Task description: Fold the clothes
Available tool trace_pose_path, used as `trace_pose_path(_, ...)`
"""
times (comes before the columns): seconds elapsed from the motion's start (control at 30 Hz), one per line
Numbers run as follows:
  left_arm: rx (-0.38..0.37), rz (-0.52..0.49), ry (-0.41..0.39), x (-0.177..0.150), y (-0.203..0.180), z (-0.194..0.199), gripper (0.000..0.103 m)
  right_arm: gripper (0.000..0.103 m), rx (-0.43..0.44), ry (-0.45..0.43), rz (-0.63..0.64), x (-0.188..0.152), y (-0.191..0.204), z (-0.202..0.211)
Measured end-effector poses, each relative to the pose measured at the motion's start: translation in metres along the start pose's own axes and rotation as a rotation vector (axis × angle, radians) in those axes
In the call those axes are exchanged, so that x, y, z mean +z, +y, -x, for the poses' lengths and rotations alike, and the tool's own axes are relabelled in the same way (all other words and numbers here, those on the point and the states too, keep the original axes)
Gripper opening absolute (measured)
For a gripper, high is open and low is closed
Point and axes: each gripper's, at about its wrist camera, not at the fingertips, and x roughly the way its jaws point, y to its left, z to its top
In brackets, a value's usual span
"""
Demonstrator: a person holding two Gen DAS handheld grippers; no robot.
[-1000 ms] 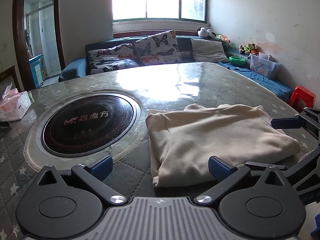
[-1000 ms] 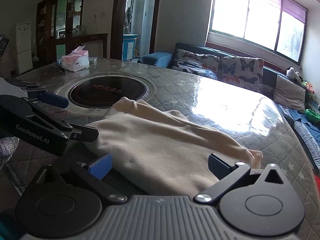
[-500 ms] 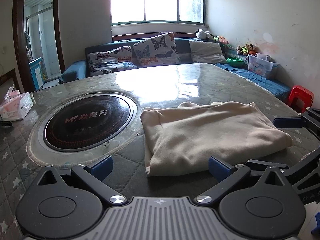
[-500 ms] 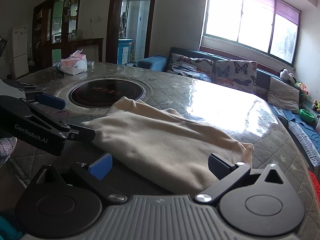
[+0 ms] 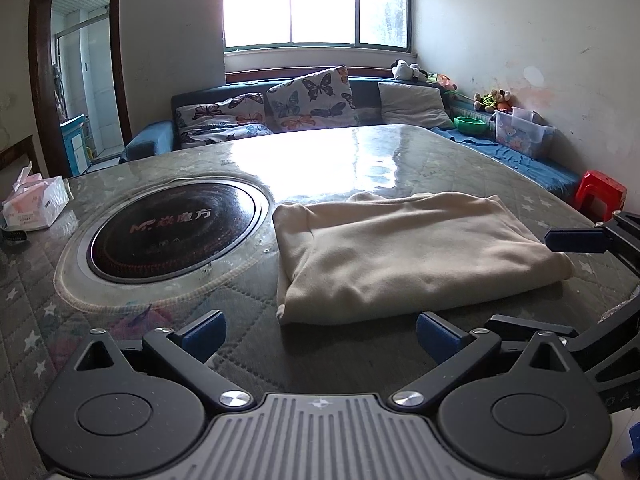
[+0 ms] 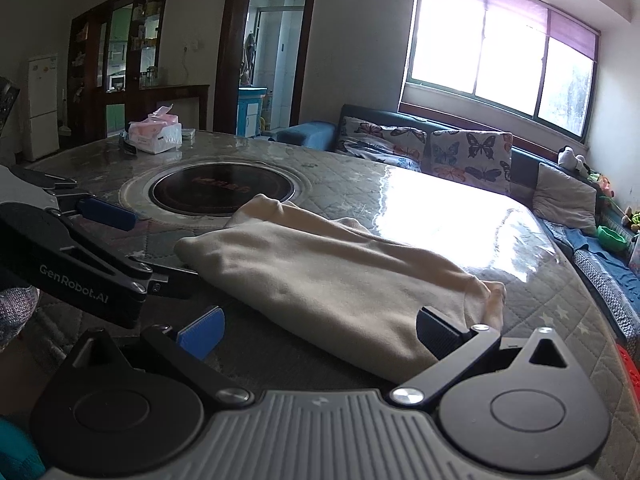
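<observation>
A cream garment (image 5: 404,252) lies folded into a thick rectangle on the quilted table, just right of the round black hotplate (image 5: 172,232). My left gripper (image 5: 318,334) hovers open in front of its near edge, holding nothing. From the other side, my right gripper (image 6: 316,332) is also open and empty, pulled back from the garment (image 6: 332,272). Each gripper shows in the other's view: the right one's fingers (image 5: 576,240) at the garment's right end, the left one's fingers (image 6: 106,210) by its left end.
A tissue pack (image 5: 36,204) sits at the table's far left edge. A sofa with butterfly cushions (image 5: 308,100) runs behind the table, under the window. A red stool (image 5: 600,194) and a clear box (image 5: 520,132) stand at the right.
Both grippers have drawn back and risen from the folded garment, which now looks farther off. The garment itself has stayed put, and both stay open.
</observation>
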Motion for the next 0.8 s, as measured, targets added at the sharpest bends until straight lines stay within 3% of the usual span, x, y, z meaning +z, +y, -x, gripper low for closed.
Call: trace_pose_path(0.8, -0.001, -0.008, -0.013, -0.014, -0.009, 0.014, 0.103, 0.103, -0.014, -0.011, 0.016, -0.012, 0.007, 0.016)
